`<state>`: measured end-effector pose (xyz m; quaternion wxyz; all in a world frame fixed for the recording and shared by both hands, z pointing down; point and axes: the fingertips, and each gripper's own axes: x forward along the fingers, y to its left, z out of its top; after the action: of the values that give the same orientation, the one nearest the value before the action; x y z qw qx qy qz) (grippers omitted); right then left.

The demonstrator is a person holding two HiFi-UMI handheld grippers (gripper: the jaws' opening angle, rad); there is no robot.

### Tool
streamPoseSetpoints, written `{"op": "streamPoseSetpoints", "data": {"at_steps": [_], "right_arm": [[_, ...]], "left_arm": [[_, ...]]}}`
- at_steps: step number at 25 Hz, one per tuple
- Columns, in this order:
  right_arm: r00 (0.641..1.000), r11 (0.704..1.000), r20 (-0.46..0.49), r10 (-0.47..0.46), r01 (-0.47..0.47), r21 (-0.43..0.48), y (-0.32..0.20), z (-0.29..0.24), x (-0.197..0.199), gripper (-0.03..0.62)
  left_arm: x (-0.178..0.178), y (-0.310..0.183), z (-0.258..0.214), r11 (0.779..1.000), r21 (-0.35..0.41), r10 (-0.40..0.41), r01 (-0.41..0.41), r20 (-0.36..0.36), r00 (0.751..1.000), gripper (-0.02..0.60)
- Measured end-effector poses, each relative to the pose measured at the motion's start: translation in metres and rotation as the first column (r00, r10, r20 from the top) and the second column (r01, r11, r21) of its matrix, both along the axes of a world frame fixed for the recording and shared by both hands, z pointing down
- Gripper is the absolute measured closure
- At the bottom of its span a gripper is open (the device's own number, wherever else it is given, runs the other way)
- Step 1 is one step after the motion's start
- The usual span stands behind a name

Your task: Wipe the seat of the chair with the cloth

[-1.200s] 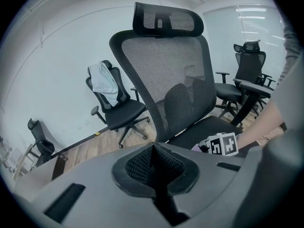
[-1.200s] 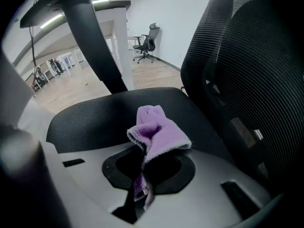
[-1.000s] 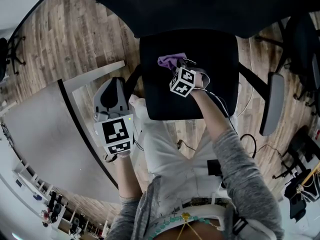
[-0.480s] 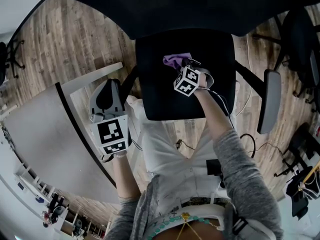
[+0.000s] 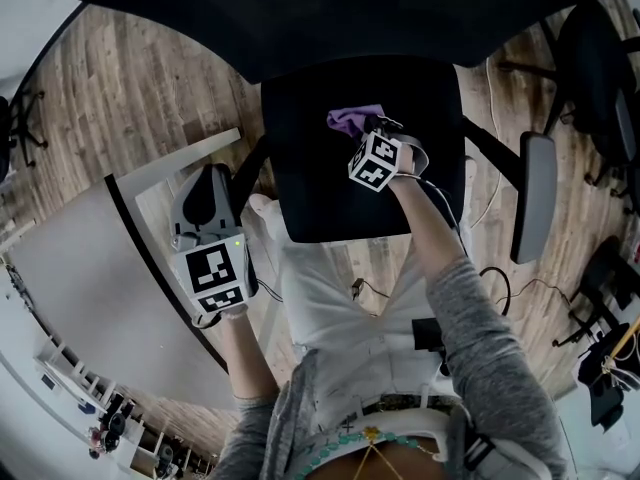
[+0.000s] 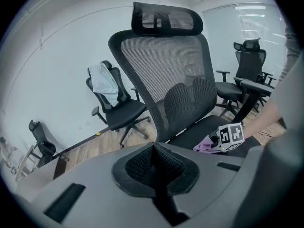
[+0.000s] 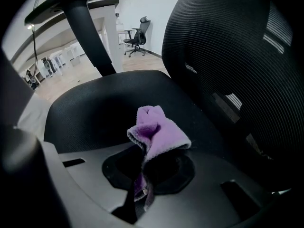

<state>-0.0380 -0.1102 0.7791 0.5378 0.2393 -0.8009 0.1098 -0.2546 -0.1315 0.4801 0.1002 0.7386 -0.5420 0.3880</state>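
Cloth [image 5: 352, 120]: purple and bunched, pinched in my right gripper [image 5: 374, 128] over the rear half of the seat [image 5: 330, 203], near the backrest [image 7: 237, 56].
Cloth, close up: in the right gripper view a thin fold of it [image 7: 159, 132] runs down between my jaws, and the loose bunch stands up past the tips. I cannot tell whether it presses on the seat.
Right gripper: jaws pinching the cloth, tips pointing toward the backrest. Its marker cube [image 5: 375, 160] faces up at me.
Seat: black, a little shiny, and bare apart from the cloth and my gripper. In the right gripper view it [image 7: 95, 103] spreads out to the left and ahead of the jaws.
Left gripper [image 5: 205, 190]: pads pressed together with nothing between them. It is held off the chair's left side, well apart from the cloth, above the corner of the desk [image 5: 80, 258].
Left gripper's look: its view [image 6: 154, 161] faces the chair from the side. It shows the mesh backrest [image 6: 175, 75], the headrest [image 6: 166, 19], and low at right the cloth [image 6: 205, 146] touching the right gripper's cube [image 6: 231, 136].
Armrest [image 5: 530, 198]: grey pad to the right of the seat, clear of my right arm.
Sleeve [image 5: 480, 348]: grey, on my right arm, reaching across the seat's front edge.
Floor [image 5: 150, 88]: wood planks round the chair.
Other chairs: one black chair with a pale garment over its back [image 6: 111, 96] stands by the wall, and another [image 6: 247, 65] stands at far right.
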Motion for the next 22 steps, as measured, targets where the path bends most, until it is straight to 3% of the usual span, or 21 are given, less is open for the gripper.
{"op": "streamPoseSetpoints", "data": {"at_steps": [22], "right_arm": [[0.996, 0.999, -0.076, 0.042, -0.042, 0.0, 0.006, 0.0, 0.063, 0.546]], "left_arm": [[0.002, 0.001, -0.001, 1.0, 0.0, -0.001, 0.001, 0.01, 1.0, 0.571]]}}
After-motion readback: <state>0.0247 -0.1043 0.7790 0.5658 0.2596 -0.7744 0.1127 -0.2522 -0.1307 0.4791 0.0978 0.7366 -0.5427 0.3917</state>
